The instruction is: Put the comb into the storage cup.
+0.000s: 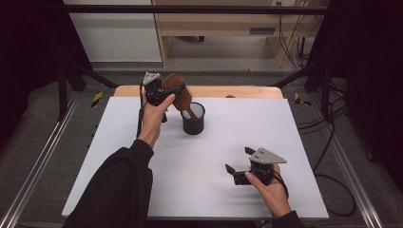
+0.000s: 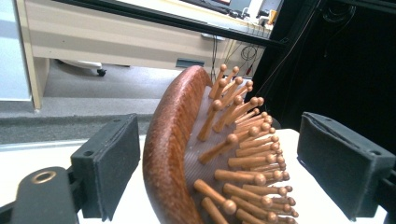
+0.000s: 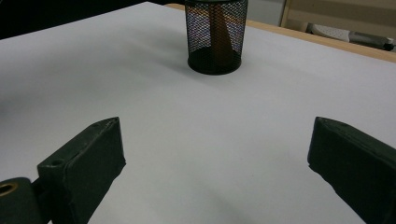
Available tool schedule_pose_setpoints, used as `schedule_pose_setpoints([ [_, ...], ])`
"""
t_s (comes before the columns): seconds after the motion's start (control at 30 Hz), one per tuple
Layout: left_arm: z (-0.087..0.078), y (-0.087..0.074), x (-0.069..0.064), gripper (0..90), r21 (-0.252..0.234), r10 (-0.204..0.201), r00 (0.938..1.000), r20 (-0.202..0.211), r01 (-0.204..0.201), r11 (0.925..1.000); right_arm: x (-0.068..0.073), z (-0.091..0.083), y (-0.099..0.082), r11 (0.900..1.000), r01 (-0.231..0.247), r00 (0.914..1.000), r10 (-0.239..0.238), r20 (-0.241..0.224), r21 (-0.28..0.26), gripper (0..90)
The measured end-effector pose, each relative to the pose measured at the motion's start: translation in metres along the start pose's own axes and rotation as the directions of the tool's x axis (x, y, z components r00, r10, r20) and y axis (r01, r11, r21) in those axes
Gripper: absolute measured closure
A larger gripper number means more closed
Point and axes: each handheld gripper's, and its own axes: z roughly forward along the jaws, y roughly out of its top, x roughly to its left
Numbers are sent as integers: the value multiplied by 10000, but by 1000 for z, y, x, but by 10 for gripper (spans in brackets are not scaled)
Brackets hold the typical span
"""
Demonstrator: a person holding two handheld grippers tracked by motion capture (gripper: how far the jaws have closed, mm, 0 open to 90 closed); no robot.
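The wooden paddle hairbrush (image 2: 196, 163) stands handle-down in the black mesh cup (image 1: 193, 118); the left gripper (image 1: 166, 95) sits spread around its head, pads clear; the right gripper (image 1: 237, 164) gapes empty; a careless withdrawal could snag bristles and topple the cup.

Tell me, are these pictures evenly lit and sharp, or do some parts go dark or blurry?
High view: the white table is bright, the sides nearly black, the picture a little soft. Left gripper view: the hairbrush is sharp up close, the right background dark. Right gripper view: the mesh cup casts a faint shadow, and the near black jaws look slightly soft.
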Motion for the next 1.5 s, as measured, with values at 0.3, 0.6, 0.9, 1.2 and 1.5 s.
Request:
schedule_pose_setpoints([
  [0.3,-3,-2,-1,95,-50,65,10000,-28,-65,10000,0,0,0,10000,21,10000,-21,5,6,38],
  [0.6,-6,-2,-2,66,-136,118,9999,-39,-119,9998,0,0,0,10000,9,10000,-9,-21,5,38],
  [0.9,-12,-4,-4,30,-358,329,9994,-132,-334,9988,0,0,0,10000,23,10000,-23,7,-23,38],
  [1.2,-16,-5,-8,31,-345,471,9987,-190,-477,9983,1,0,1,10000,46,10000,-46,16,-24,39],
  [1.5,-21,-12,-11,22,-269,583,9972,-460,-596,9979,0,0,1,10000,42,10000,-42,-13,-51,38],
])
